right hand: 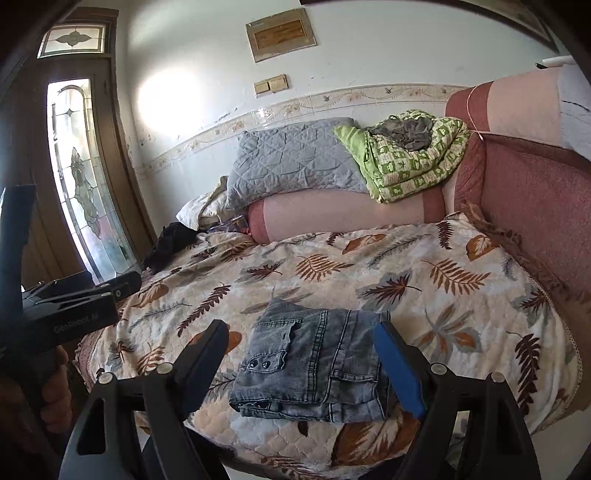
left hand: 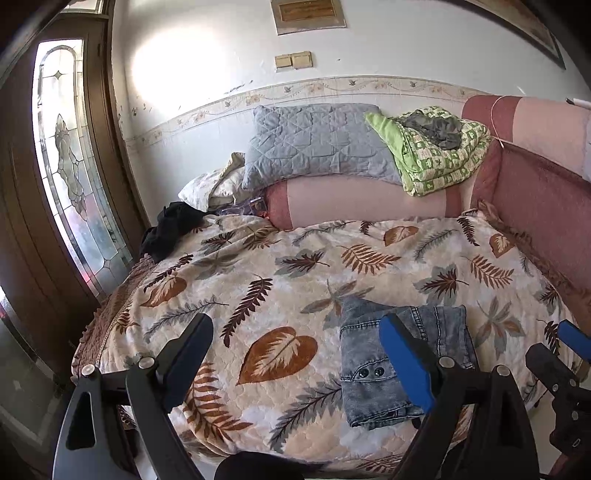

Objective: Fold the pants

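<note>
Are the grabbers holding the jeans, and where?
No. Both the left gripper and right gripper are open and empty. The folded jeans lie loose on the bedspread.

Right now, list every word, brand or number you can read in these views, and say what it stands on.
"GenRobot AI", faint and only roughly legible: on the black body of the left gripper, seen from the right wrist.
Framed brown wall plaque: lettering too blurred to read.
Folded grey-blue denim pants: no readable label.

"GenRobot AI" faint on the left tool point(right hand: 122, 286) body, wall plaque point(right hand: 281, 34) illegible
</note>
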Tool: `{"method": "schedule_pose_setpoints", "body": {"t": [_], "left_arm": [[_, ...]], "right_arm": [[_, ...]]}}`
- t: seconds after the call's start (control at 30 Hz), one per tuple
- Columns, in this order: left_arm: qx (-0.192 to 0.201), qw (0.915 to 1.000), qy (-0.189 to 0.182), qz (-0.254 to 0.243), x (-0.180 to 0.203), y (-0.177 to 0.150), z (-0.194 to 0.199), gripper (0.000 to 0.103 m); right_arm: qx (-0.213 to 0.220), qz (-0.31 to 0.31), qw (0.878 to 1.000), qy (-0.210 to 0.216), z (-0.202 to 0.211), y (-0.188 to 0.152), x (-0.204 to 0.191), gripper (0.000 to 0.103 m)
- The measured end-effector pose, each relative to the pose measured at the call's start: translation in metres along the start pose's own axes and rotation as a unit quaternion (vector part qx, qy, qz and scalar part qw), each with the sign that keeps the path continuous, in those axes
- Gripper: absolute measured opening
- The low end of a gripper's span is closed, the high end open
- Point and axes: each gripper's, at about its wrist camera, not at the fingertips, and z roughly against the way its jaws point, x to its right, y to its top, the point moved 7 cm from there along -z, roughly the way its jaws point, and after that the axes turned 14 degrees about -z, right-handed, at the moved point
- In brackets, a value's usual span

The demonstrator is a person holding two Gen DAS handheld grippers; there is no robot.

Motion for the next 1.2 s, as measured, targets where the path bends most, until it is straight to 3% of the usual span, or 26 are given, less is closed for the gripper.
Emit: {"method": "schedule_pose_setpoints", "body": {"t": [1.2], "left_arm": [[-0.020,0.9998,-0.003,-0.008,0.009,-0.011,-0.009,0.092]], "right_arm": [[-0.019,-0.005,1.000,0.004,-0.008,-0.011,-0.004,0.084]]}}
